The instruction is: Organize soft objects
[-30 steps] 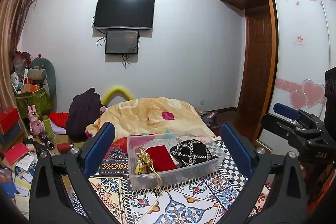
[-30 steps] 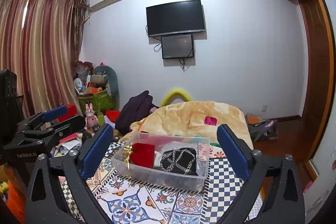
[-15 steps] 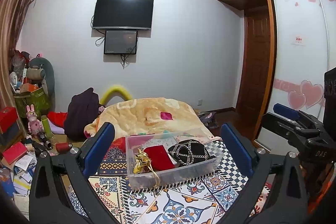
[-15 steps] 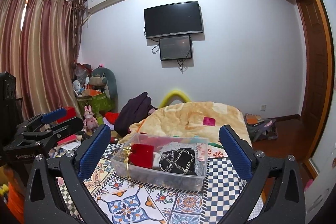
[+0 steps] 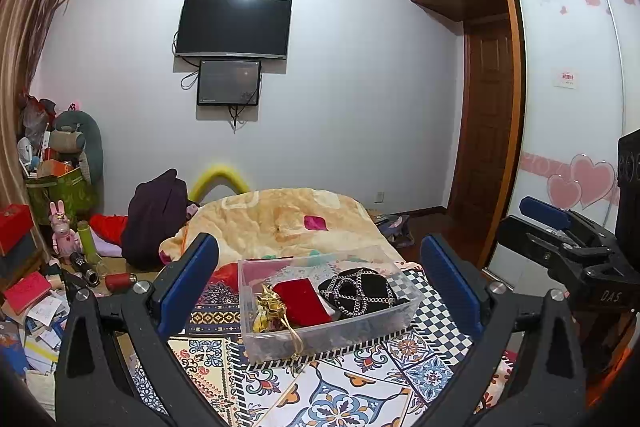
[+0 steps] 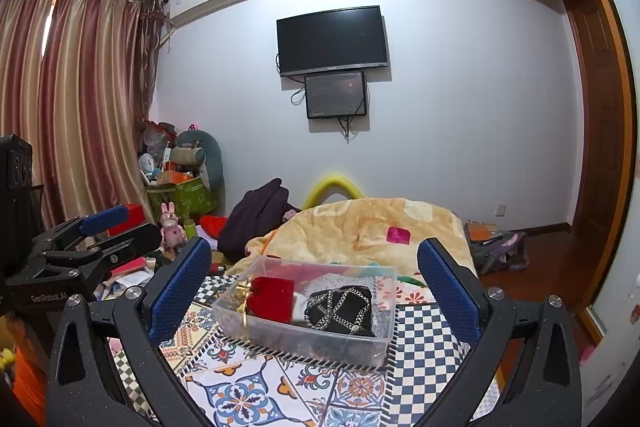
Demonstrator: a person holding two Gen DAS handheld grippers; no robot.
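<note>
Left wrist view: the left gripper [image 5: 320,279] hangs with jaws spread wide, holding and touching nothing. Beyond it a clear bin [image 5: 332,337] sits on a patterned cloth [image 5: 352,395]. In the bin lie a red pouch [image 5: 305,301] at centre, a gold tassel [image 5: 271,309] on its left and a black chained bag [image 5: 360,291] on its right.

Right wrist view: the right gripper [image 6: 314,285] is likewise wide open and empty, short of the bin [image 6: 312,341]. The pouch [image 6: 271,297] and bag [image 6: 340,309] already lie inside.

Judgement: this fits either sorting about to go on or the soft things already stowed, so no single next move is settled.
</note>
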